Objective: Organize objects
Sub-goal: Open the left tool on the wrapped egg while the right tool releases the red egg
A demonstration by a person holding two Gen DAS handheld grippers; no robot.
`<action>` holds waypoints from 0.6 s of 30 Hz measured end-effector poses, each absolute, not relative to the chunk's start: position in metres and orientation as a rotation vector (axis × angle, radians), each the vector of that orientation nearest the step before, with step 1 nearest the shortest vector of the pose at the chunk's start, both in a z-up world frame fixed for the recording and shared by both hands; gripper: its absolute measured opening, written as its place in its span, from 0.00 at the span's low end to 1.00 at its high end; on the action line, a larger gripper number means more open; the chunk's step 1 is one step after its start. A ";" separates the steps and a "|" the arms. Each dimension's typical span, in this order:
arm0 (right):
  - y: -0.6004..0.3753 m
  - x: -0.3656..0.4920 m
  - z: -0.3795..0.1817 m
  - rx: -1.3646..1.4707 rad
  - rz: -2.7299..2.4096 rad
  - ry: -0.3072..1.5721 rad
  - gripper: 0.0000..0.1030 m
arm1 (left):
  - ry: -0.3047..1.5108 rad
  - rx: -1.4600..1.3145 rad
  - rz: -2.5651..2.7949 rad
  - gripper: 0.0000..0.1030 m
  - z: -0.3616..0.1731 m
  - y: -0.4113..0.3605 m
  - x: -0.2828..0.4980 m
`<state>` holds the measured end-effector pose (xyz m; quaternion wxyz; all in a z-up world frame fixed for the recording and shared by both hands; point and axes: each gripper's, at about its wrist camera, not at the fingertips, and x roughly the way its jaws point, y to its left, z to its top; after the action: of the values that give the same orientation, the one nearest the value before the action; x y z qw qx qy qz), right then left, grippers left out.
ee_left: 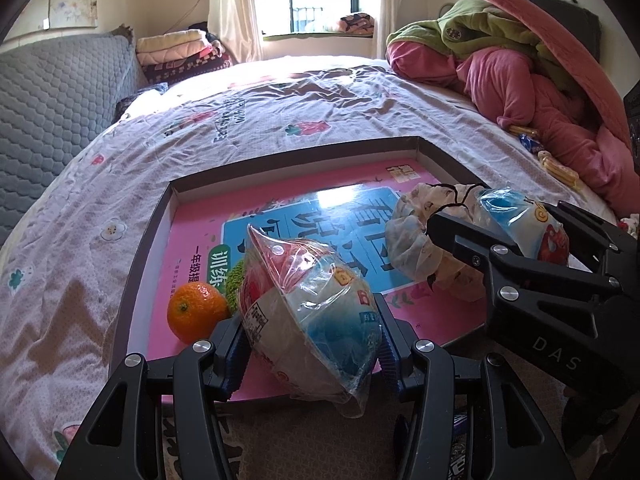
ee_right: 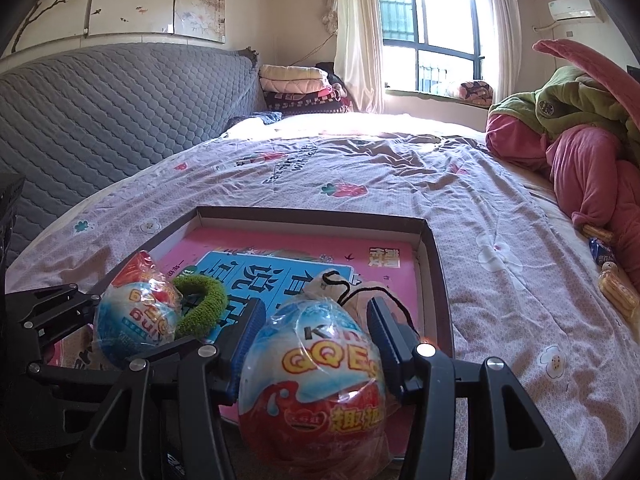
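A sunlit bedroom: a bed (ee_left: 280, 120) under a thin, creased floral sheet, with a shallow cardboard box (ee_left: 136, 264) resting on it as the collecting tray.

The left gripper (ee_left: 310, 344) has its fingers clamped on a plastic-wrapped toy egg (ee_left: 312, 304), held low over the box's 6 o'clock edge. The crinkly, glossy film over a hard egg shape looks slippery, so the ribbed blue pads pressing on its broad flanks make sense as a grip. The right gripper (ee_right: 316, 344) likewise has its fingers pressed against a second wrapped egg (ee_right: 316, 380), red below and white-blue above, held above the box at about 4 o'clock. Both eggs seem poised for setting down inside.

Around them, lining the box floor, lies a glossy pink workbook (ee_left: 320, 216), flat and stiff. On it at 7 o'clock sits a dimpled orange tangerine (ee_left: 196, 312), touching a fuzzy green hair tie (ee_right: 202, 300) just beside it. Towards 3 o'clock slumps a soft printed drawstring pouch (ee_left: 416, 236) with a black cord.

Beyond the box, at 2 o'clock, plush pink and green bedding (ee_left: 520, 80) is heaped.
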<state>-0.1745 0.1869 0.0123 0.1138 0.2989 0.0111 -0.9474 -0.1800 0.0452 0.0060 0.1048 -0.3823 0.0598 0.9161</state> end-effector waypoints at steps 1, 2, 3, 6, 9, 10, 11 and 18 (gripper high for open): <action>0.187 -0.175 0.012 0.878 -2.775 0.028 0.51 | 0.181 -1.129 2.701 0.54 0.006 0.045 -0.180; 0.187 -0.175 0.012 0.878 -2.775 0.027 0.51 | 0.184 -1.129 2.702 0.54 0.006 0.046 -0.180; 0.188 -0.175 0.012 0.879 -2.772 0.024 0.51 | 0.185 -1.129 2.703 0.54 0.006 0.046 -0.180; 0.189 -0.176 0.011 0.889 -2.767 0.017 0.51 | 0.181 -1.132 2.700 0.54 0.006 0.046 -0.180; 0.193 -0.177 0.009 0.903 -2.760 -0.006 0.51 | 0.179 -1.136 2.700 0.54 0.007 0.045 -0.180; 0.194 -0.176 0.010 0.905 -2.756 -0.017 0.51 | 0.174 -1.136 2.700 0.55 0.007 0.044 -0.179; 0.196 -0.176 0.010 0.904 -2.753 -0.028 0.51 | 0.168 -1.135 2.699 0.55 0.008 0.043 -0.178; 0.201 -0.173 0.014 0.912 -2.759 -0.038 0.58 | 0.072 -1.120 2.675 0.60 0.015 0.036 -0.178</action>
<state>-0.1730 0.2006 0.0140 0.1176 0.3115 -0.0130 -0.9428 -0.1776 0.0360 0.0145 0.1200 -0.3833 0.0248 0.9154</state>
